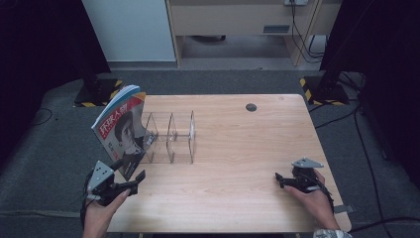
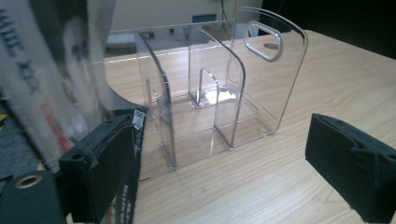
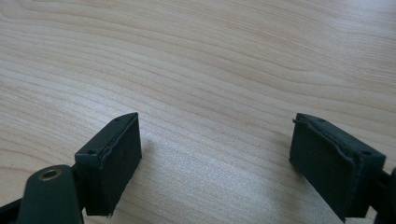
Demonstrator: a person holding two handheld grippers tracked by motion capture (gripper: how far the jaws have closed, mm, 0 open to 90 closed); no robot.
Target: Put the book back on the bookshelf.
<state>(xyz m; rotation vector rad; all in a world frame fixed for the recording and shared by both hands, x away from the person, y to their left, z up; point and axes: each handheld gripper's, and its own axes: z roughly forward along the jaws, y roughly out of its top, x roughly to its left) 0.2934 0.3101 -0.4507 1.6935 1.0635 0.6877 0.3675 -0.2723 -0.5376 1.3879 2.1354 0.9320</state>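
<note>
Fingers of left gripper (image 1: pixel 130 182) spread beside magazine (image 1: pixel 121 130), which leans on clear rack (image 1: pixel 171 139), not slotted yet; right gripper (image 1: pixel 285 180) fingers spread, idle on table (image 1: pixel 237 148).

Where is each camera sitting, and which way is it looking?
High view: above the table's near side, looking forward and down; both hands, left gripper, right gripper.
Left gripper view: on that gripper, facing the clear rack and magazine; open jaws.
Right gripper view: facing the bare table; open jaws.
Shared: rack, magazine.
</note>
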